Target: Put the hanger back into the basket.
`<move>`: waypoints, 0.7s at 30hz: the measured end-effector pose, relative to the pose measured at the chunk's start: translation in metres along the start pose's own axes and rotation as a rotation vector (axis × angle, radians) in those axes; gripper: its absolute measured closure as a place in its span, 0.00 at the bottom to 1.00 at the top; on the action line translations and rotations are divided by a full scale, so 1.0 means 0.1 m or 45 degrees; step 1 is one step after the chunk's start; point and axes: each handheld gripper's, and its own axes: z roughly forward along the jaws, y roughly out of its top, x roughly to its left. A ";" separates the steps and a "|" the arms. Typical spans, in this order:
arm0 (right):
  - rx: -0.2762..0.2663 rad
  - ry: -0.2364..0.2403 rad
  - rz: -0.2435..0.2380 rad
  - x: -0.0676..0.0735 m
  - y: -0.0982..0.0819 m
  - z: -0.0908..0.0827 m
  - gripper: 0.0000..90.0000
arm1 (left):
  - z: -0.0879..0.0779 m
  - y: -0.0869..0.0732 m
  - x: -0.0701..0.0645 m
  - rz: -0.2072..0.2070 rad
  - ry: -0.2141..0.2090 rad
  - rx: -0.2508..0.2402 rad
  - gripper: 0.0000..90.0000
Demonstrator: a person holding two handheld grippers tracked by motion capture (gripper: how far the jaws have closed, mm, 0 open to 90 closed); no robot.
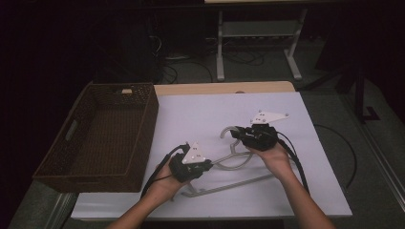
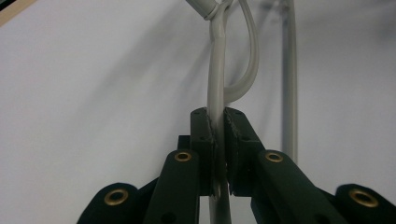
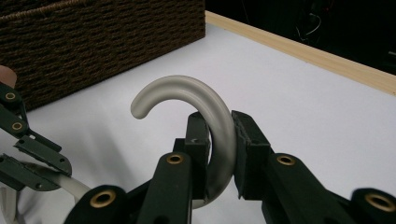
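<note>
Basket (image 1: 102,133) at table's (image 1: 310,143) left; hanger (image 1: 229,162) right of it, on table.

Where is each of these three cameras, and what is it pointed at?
High view: above the person's side, facing forward and down on the table; forearms, both hands.
Left gripper view: rides the left gripper, facing along its jaws at the hanger.
Right gripper view: rides the right gripper, facing the basket.
All share the hanger.

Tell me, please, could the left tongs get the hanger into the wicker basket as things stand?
Probably yes: the left tongs are shut on the hanger and the basket sits open alongside, but the right tongs clamp its hook and would need to release or follow.
</note>
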 end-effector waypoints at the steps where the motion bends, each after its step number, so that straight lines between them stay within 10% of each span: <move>1: 0.000 0.000 0.000 0.00 0.00 0.00 0.85 | 0.00 0.00 0.00 0.000 0.000 0.000 0.92; 10: -0.016 0.020 -0.027 0.03 0.01 -0.03 0.86 | 0.13 -0.08 0.11 -0.110 -0.124 0.035 0.66; 21: -0.016 0.023 -0.031 0.03 0.02 -0.04 0.86 | 0.20 -0.12 0.14 -0.184 -0.206 0.024 0.89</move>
